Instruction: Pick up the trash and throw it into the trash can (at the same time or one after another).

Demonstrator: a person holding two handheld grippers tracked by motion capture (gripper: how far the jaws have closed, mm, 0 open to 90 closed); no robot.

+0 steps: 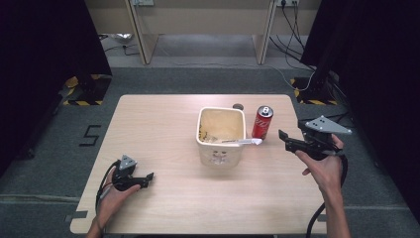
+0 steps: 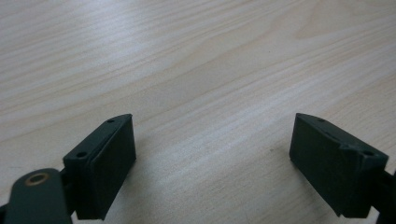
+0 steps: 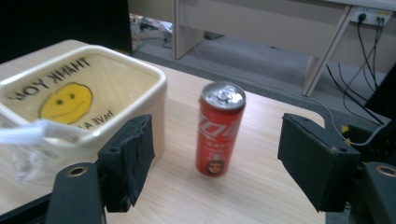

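Right gripper (image 3: 212, 158) up off the table, jaws spread wide and holding nothing, and its own view looks straight between them at a red soda can (image 3: 220, 128) standing upright on the light wooden table (image 3: 261, 191). That close view gives detail the high view can't: the can's silver top and pull tab, and a yellow smiley face with "THANK YOU" lettering printed inside the cream square tub (image 3: 154, 93) just beside the can, on its left in this view. A white plastic strip (image 3: 42, 130) lies across the tub's near rim, with crinkled clear plastic below it.

From the high view, the layout opens up: the right gripper (image 1: 283, 138) is held in a hand (image 1: 324, 168) near the table's right edge, pointing left toward the can (image 1: 262, 122), which stands close against the tub's (image 1: 221, 136) right side near the table's middle. Nothing lies between the jaws and the can.

Over on the left, the left gripper (image 1: 148, 177) rests low at the near left corner of the table (image 1: 163, 129), well apart from tub and can, cradled in the left hand (image 1: 116, 191). Its own view shows bare wood grain between its jaws (image 2: 212, 158), which are also spread, gripping nothing.

Beyond the table: grey floor, black curtains either side, cables trailing at the back right.
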